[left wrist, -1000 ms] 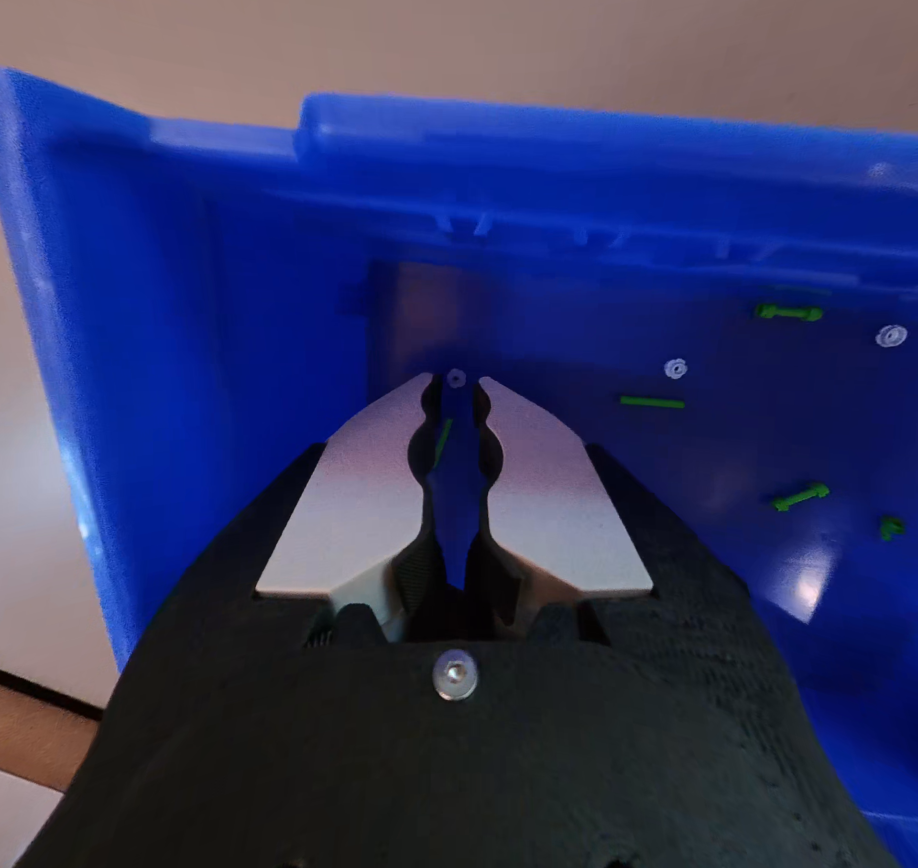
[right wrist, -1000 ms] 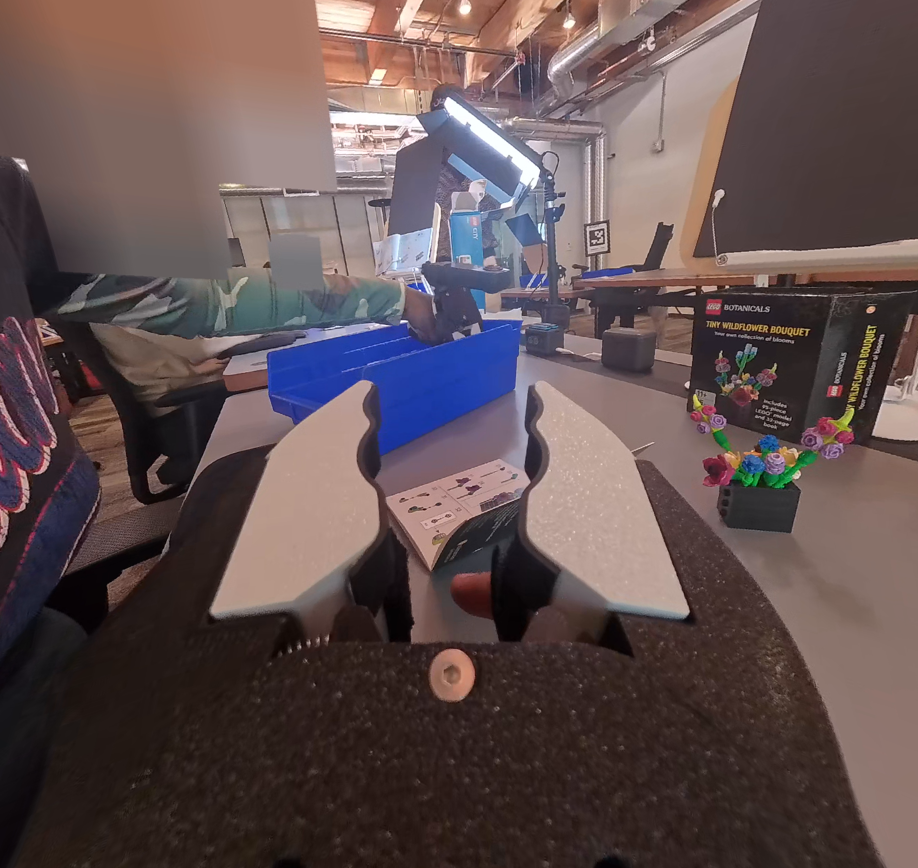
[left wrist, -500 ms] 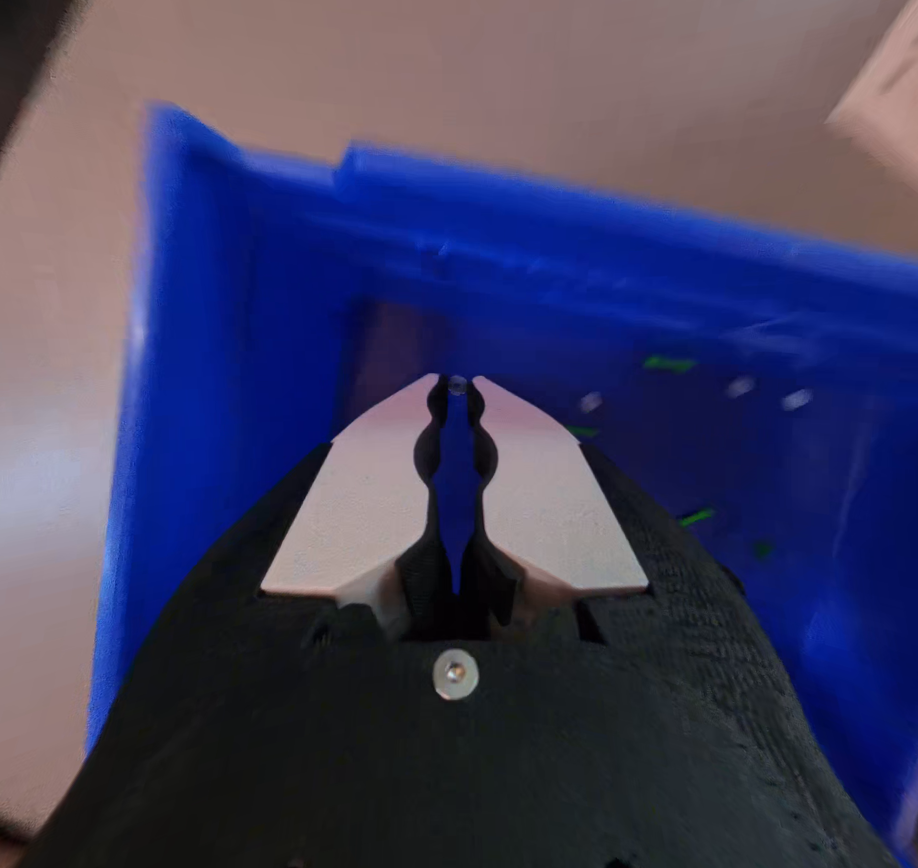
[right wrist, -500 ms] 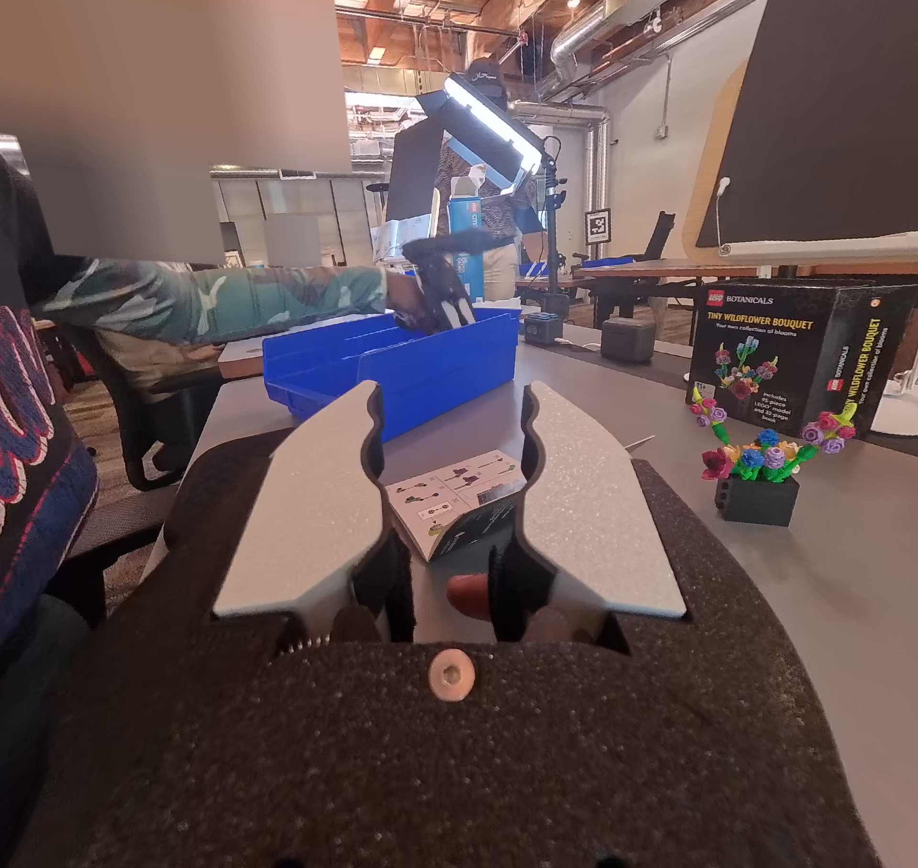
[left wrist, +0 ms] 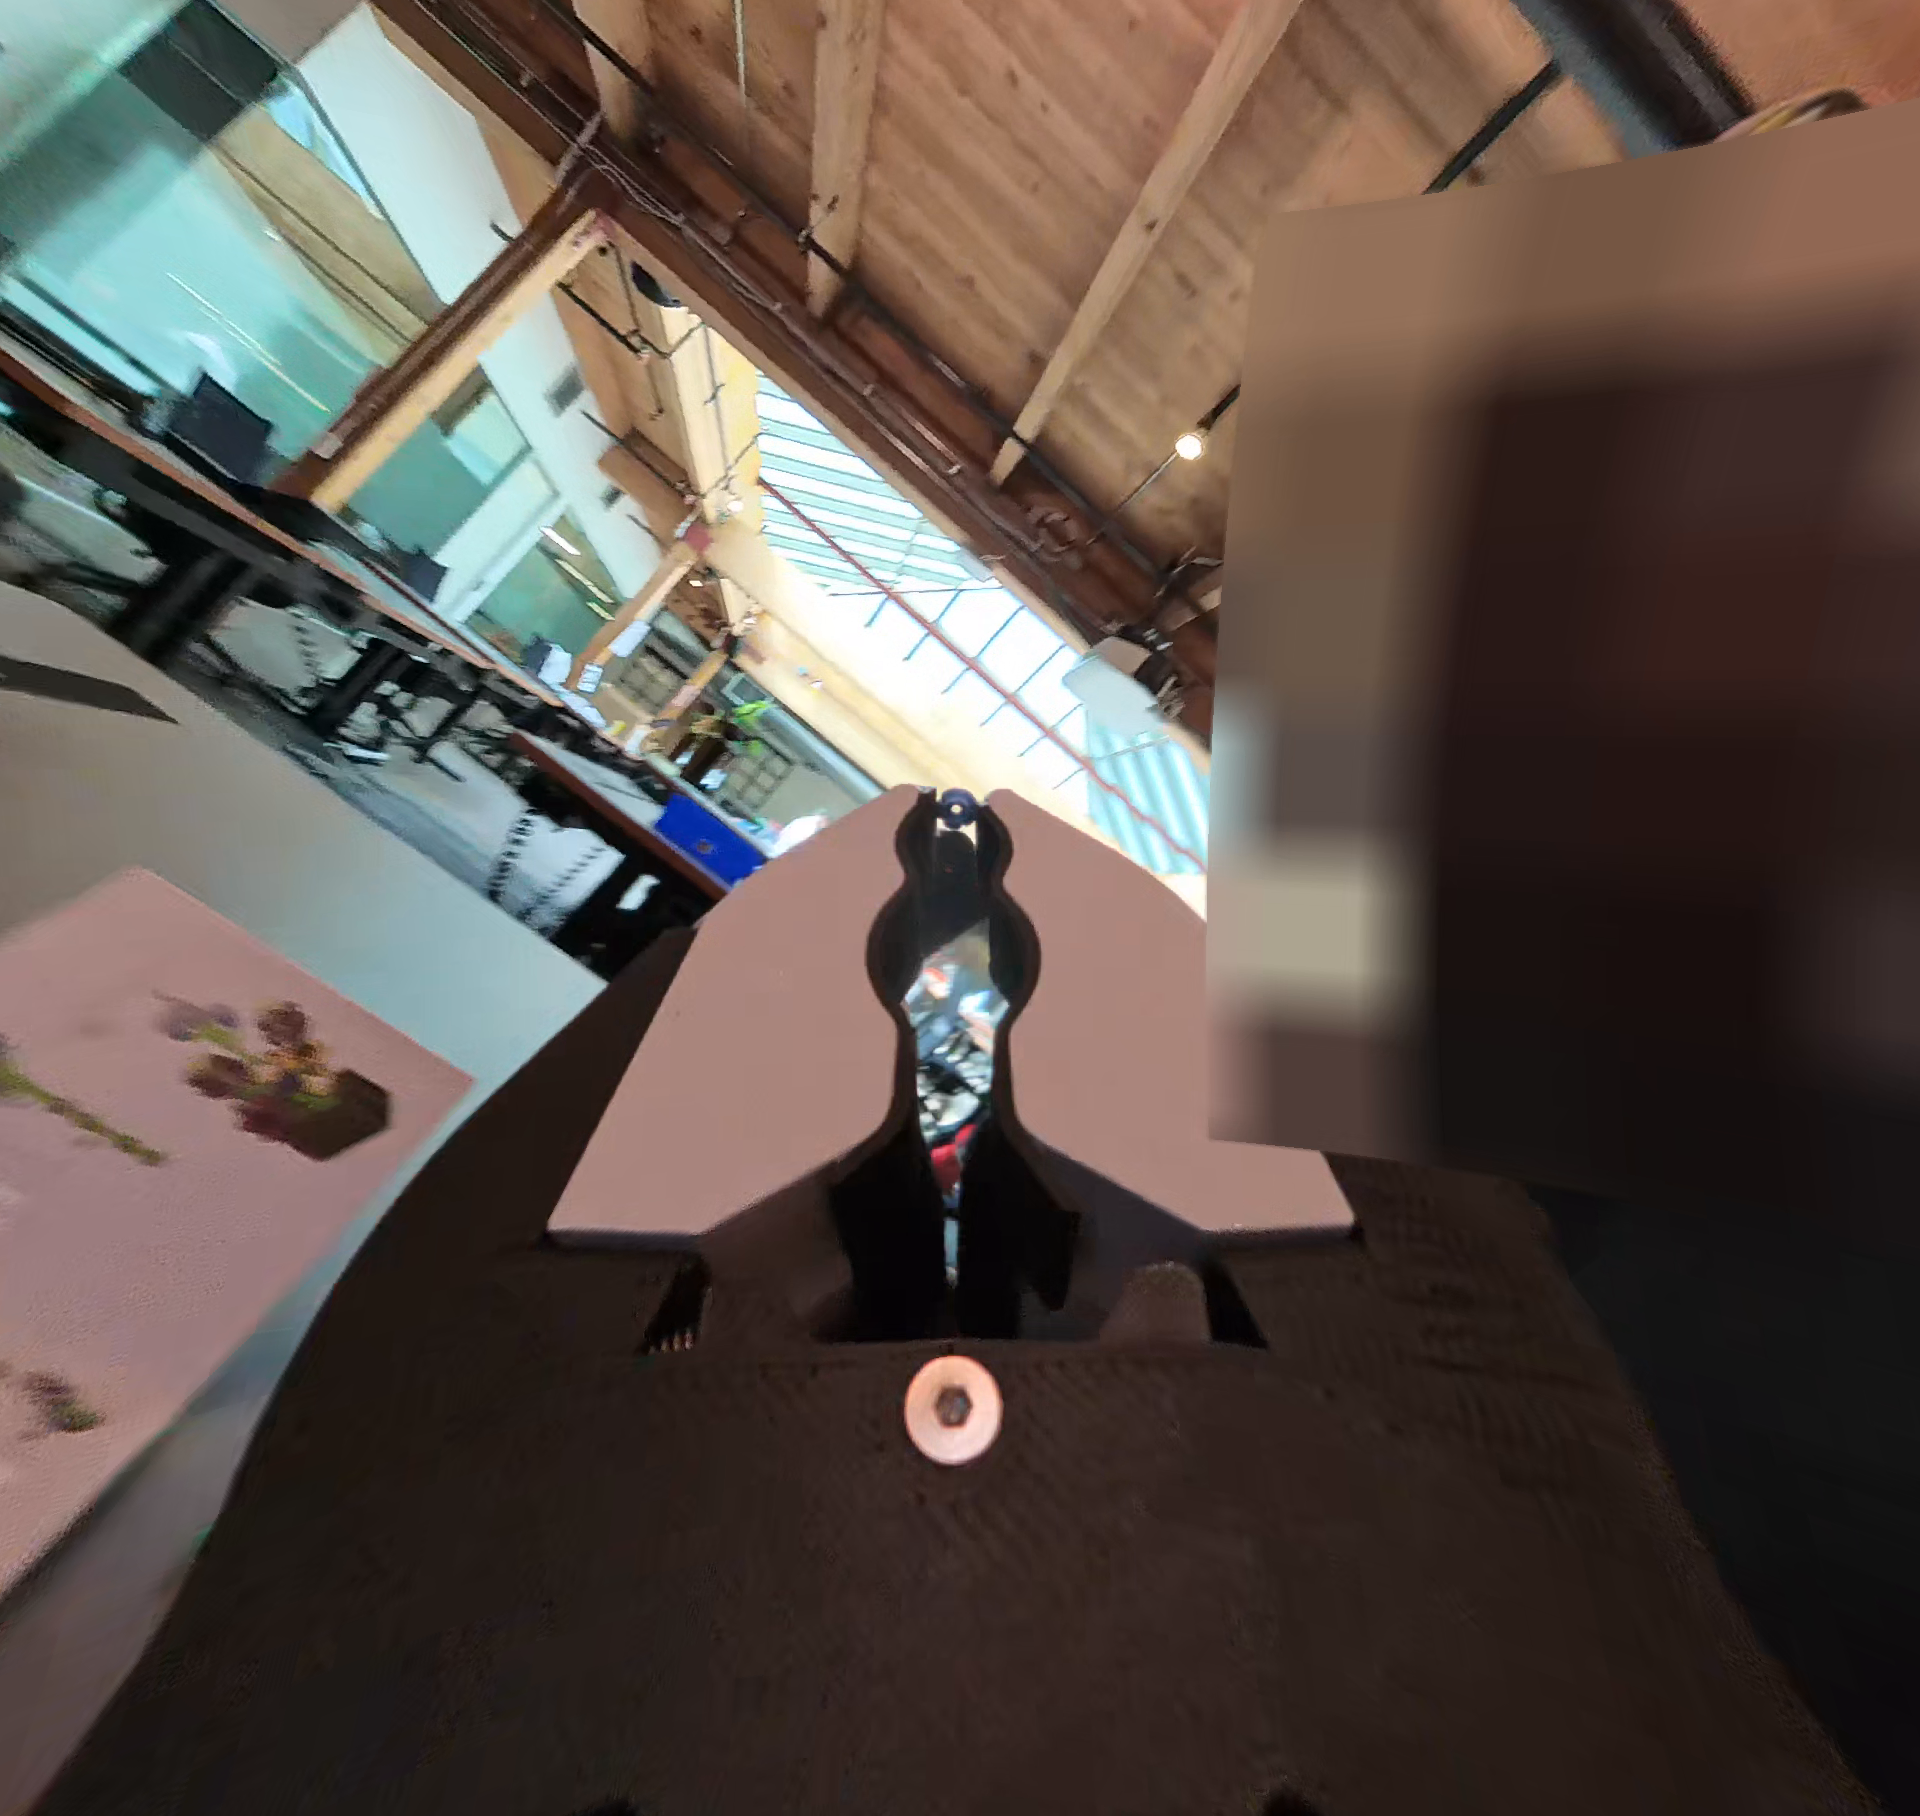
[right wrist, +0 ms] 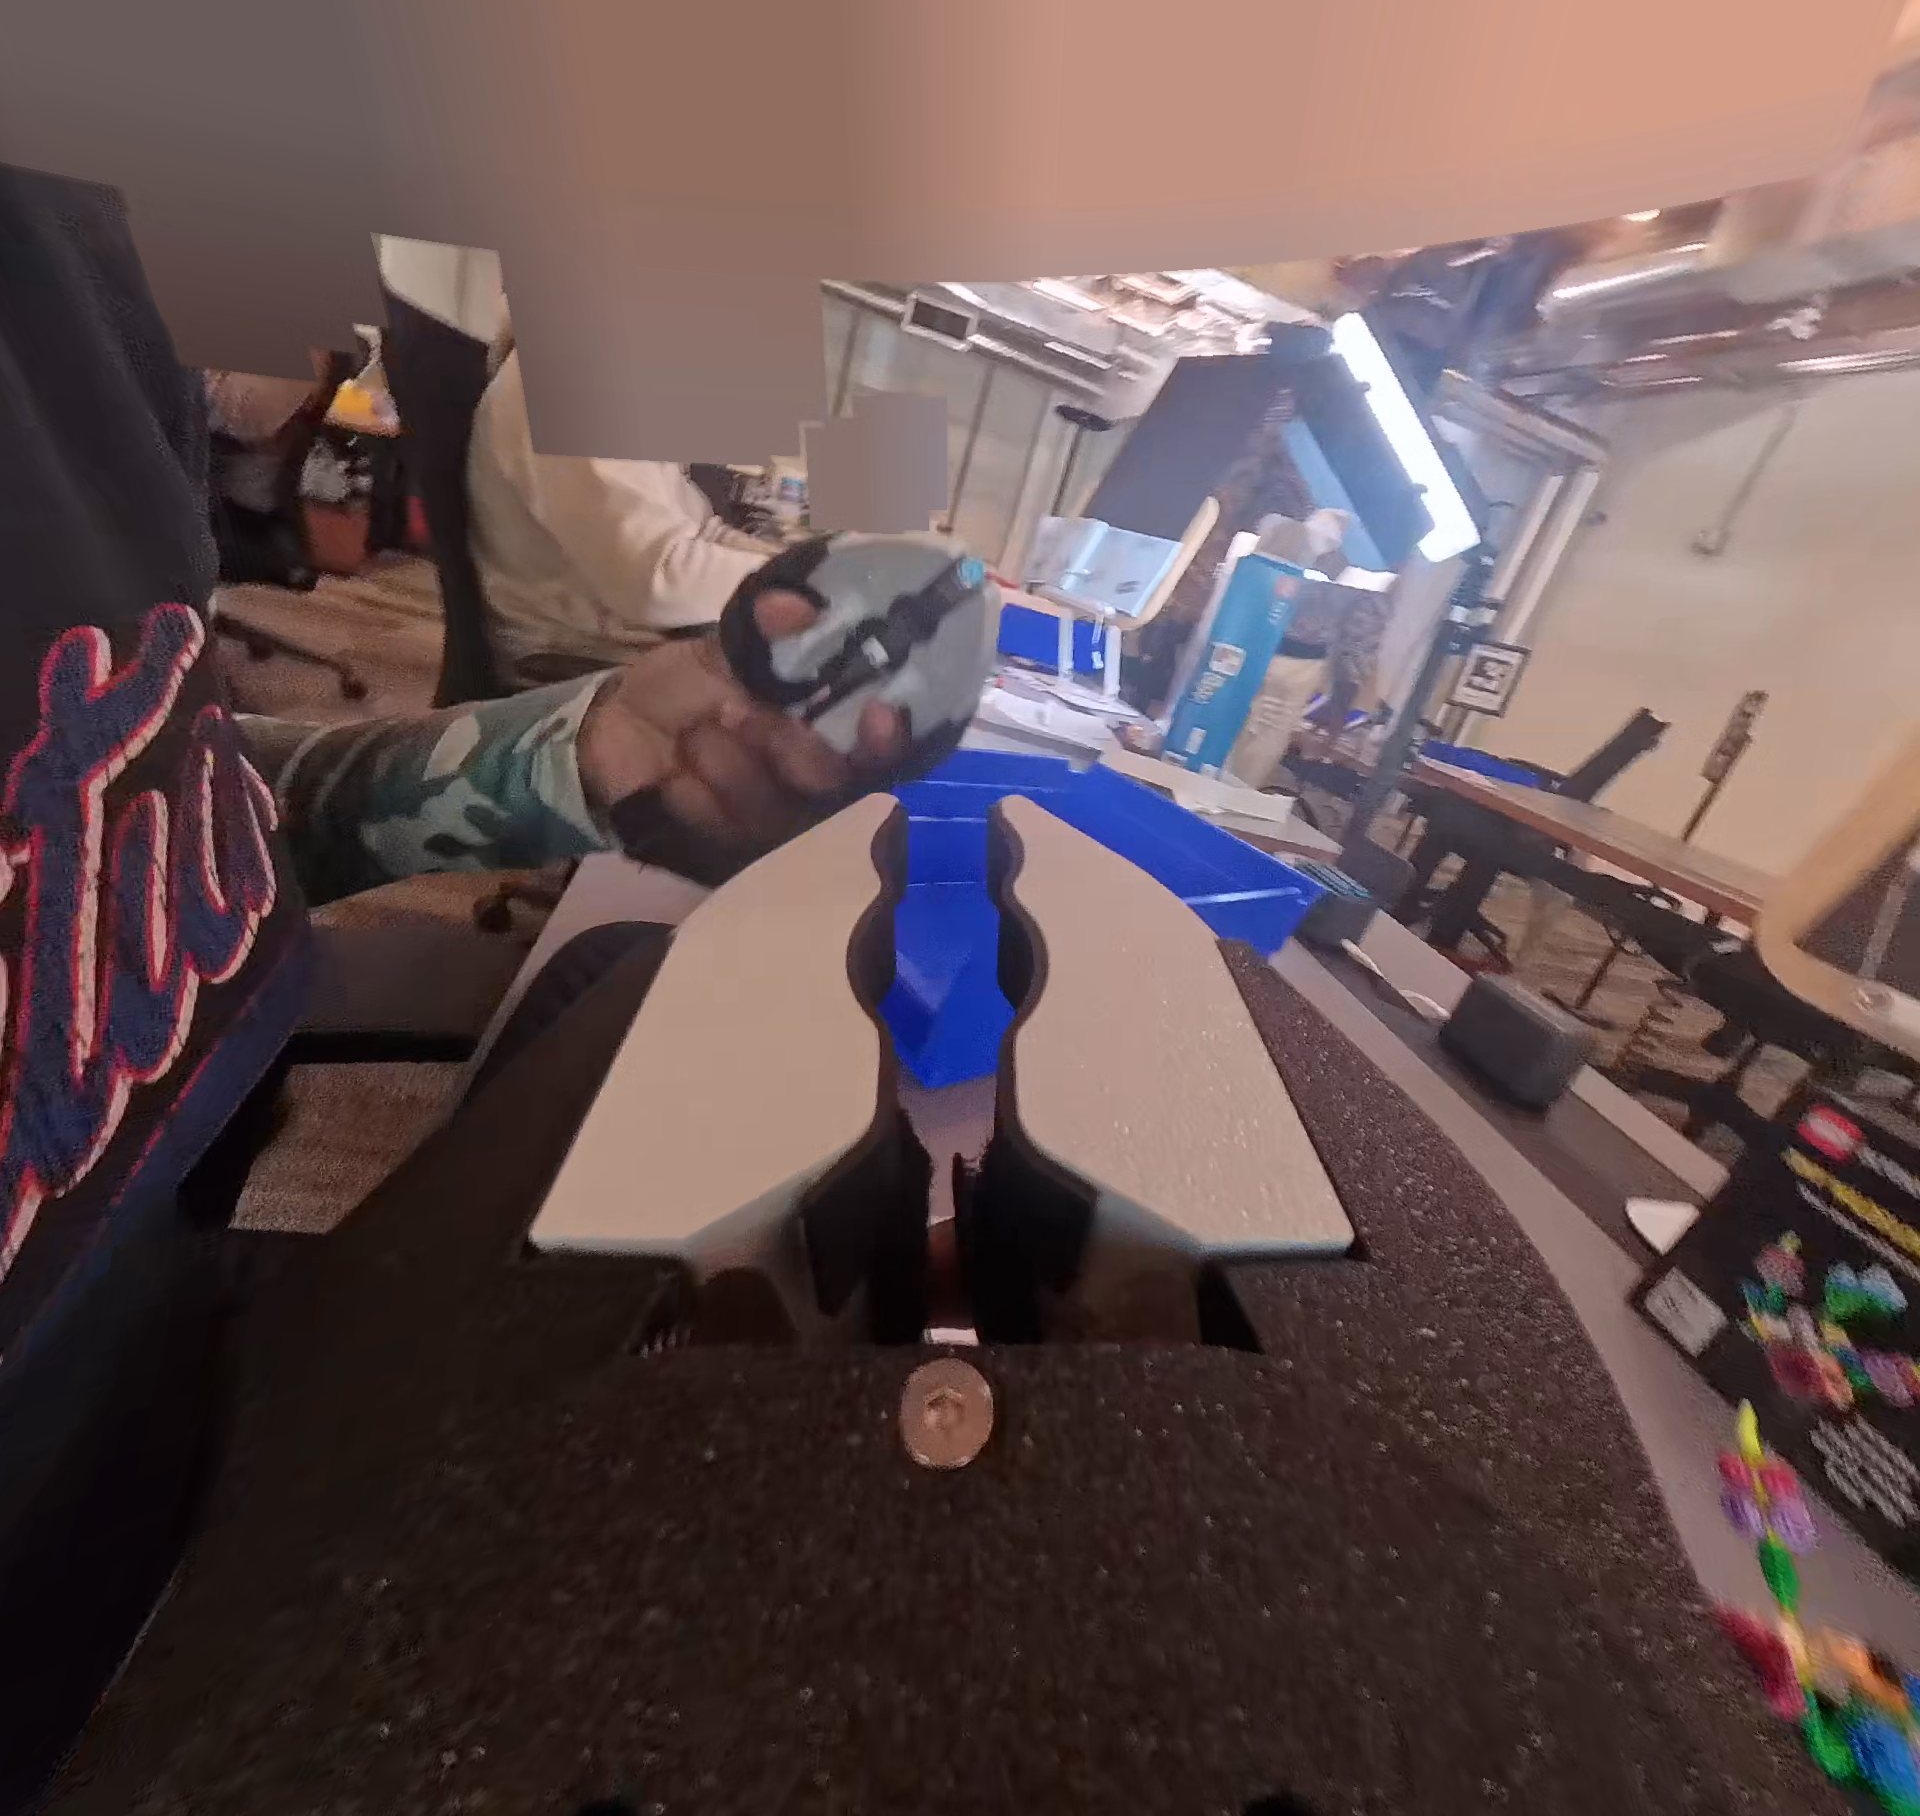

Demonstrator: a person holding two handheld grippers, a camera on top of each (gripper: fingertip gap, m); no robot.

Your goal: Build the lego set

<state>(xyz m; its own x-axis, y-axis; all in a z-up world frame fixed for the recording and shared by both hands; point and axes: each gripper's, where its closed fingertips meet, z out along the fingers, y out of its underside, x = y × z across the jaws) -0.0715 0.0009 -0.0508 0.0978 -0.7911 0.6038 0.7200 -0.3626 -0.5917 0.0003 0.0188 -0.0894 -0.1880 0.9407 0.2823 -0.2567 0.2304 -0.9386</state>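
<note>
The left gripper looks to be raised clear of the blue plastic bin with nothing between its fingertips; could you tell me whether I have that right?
Not quite: the left gripper is raised clear of the blue plastic bin, but it is not empty. The left wrist view shows a tiny round blue piece pinched at its tips, and the right wrist view shows that piece there too.

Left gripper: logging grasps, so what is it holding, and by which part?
A tiny round piece, pinched by its sides at the very tip of the left gripper; the right gripper holds nothing.
</note>
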